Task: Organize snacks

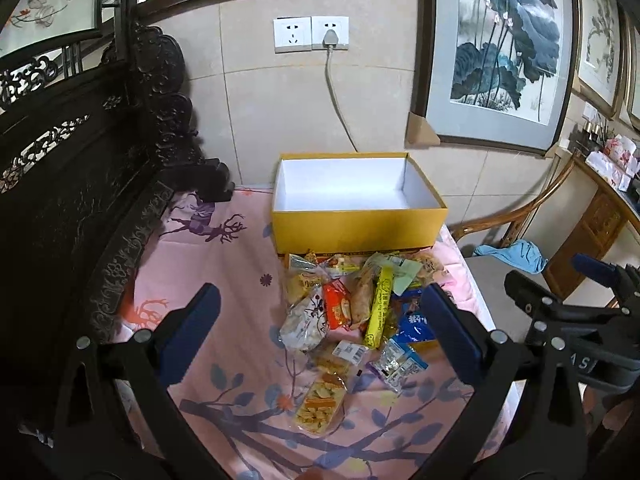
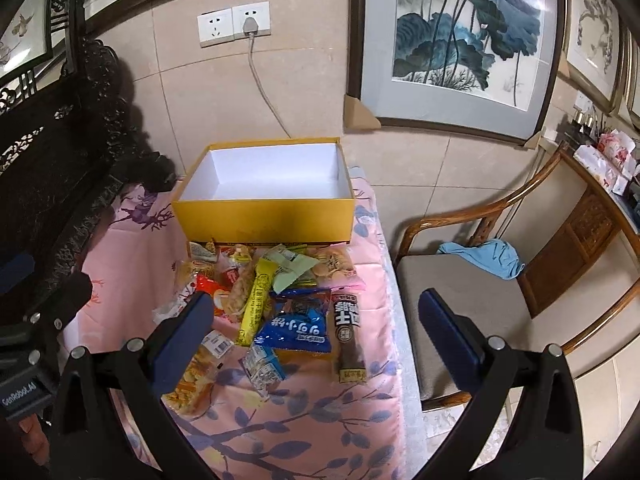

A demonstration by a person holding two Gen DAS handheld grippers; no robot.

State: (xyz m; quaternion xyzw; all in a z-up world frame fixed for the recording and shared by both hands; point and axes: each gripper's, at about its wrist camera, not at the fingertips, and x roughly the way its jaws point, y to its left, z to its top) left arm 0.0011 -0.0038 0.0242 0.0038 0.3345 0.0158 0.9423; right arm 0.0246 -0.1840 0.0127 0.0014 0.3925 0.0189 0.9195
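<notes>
A heap of snacks [image 1: 352, 308] is piled on a pink cloth [image 1: 224, 264] with deer and branches printed on it. The heap lies just in front of a yellow box [image 1: 358, 230], which is open, white inside, and has nothing in it.

In the heap, a long yellow stick pack [image 2: 253, 304] is laid across the middle — its print is too small to be read. A blue bag [image 2: 298, 328] is seen beside it, with white letters that appear upside down. A brown bar [image 2: 349, 340] with big white characters is placed at the right edge of the heap, near the edge of the cloth. An orange pack [image 1: 337, 310], a clear bag of white pieces [image 1: 304, 322] and a clear pack of yellow crackers [image 1: 320, 402] are seen nearer the left side. A small white barcode label [image 1: 350, 351] is stuck on one pack.

The left gripper [image 1: 320, 336] is held wide open above the near end of the heap, with nothing between its fingers. The right gripper [image 2: 316, 334] is held wide open too — nothing is gripped — and the words "GenRobot.AI" are read on the other tool at the left edge of the right view.

Behind the box, a grey plug [image 1: 330, 38] is pushed into a wall socket [image 1: 311, 34]. A lotus painting [image 2: 464, 32] is leaned on the wall. A wooden chair [image 2: 500, 264] stands to the right of the cloth, with a blue rag [image 2: 486, 258] on its seat.
</notes>
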